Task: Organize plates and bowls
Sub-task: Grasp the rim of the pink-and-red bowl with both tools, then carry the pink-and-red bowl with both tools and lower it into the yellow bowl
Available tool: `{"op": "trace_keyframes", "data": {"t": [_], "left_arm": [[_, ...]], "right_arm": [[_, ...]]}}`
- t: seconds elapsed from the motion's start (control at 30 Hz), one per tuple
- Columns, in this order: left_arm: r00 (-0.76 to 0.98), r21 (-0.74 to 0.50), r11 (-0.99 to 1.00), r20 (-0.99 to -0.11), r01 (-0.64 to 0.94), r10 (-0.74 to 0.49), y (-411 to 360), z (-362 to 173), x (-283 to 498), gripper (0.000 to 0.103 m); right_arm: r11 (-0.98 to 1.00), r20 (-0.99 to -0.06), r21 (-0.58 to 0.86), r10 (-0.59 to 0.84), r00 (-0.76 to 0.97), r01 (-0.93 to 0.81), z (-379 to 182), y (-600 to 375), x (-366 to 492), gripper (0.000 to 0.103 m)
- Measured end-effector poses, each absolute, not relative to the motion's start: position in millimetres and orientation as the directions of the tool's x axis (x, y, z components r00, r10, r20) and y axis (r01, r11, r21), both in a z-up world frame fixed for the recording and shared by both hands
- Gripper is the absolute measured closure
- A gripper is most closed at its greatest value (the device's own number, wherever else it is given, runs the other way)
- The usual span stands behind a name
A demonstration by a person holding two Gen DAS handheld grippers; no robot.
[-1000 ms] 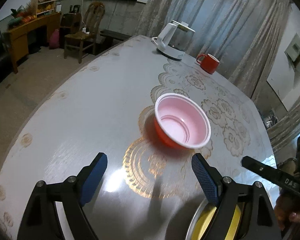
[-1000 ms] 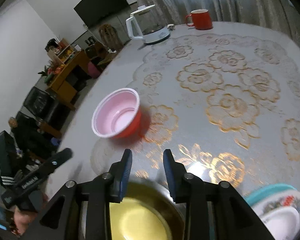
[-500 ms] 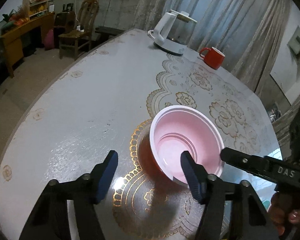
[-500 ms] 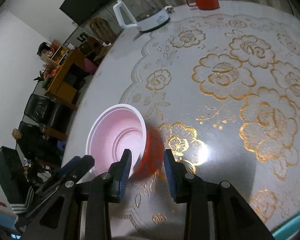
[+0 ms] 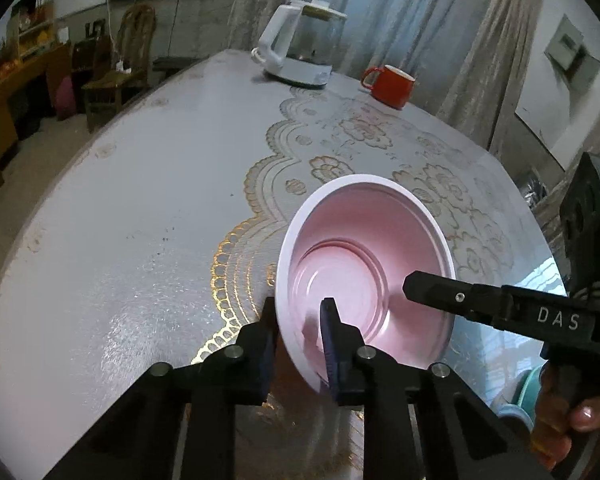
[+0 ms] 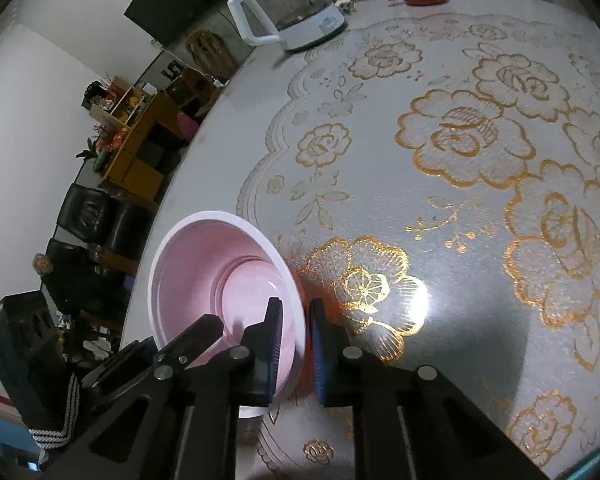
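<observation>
Two grippers clamp one bowl [image 5: 364,276]. Left gripper [image 5: 300,340]: closed on the near rim, one finger inside the pink interior, one outside. Right gripper [image 6: 296,344]: closed on the opposite rim section, one finger inside, one against the red outer wall. Bowl position: on the counter [image 6: 440,160], at its patterned edge, well apart from kettle [image 5: 296,56] and red mug [image 5: 392,86]

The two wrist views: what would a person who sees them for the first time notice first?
The bowl, pink inside and red outside, fills the middle of both views, with the left gripper and the right gripper each closed over its white rim from opposite sides. Behind it spreads the table with its gold flower pattern, and at the far edge stand a white kettle and a red mug.
</observation>
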State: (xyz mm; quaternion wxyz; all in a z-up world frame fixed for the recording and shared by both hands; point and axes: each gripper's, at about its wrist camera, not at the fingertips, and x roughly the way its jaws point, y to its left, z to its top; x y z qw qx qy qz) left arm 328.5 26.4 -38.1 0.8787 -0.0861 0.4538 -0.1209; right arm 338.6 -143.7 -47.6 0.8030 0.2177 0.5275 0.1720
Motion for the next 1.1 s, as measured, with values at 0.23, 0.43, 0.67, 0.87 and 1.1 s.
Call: {"op": "trace_keyframes", "data": {"t": [0.23,0.43,0.67,0.87,1.1], "left_arm": [[0.609,-0.255,0.954,-0.736,0.154,-0.295,23.1,-9.6,295.2,0.082],[0.637,-0.312,0.933,-0.686,0.179,-0.351,25.4,13.0,255.6,0.082],[0.65,-0.342,0.915,-0.65,0.212,-0.394,21.0,24.6,208.5,0.082],[0.623,-0.367,0.9,-0.653,0.237,-0.43,9.9,17.0,176.0,0.082],[0.587,-0.356,0.898,-0.681,0.259,-0.439,-6.5,4.2,153.7,0.082]], "right_arm": [[0.838,-0.749,0.542,0.515,0.417,-0.062,-27.3,-150.3,311.1,0.091],[0.817,-0.718,0.574,0.539,0.441,-0.064,-10.2,-156.9,272.8,0.091],[0.773,-0.659,0.631,0.579,0.48,-0.065,4.1,-173.0,216.8,0.091],[0.756,-0.629,0.653,0.577,0.52,-0.048,9.4,-188.9,171.0,0.09],[0.763,-0.644,0.646,0.552,0.529,-0.009,0.9,-200.8,138.4,0.089]]}}
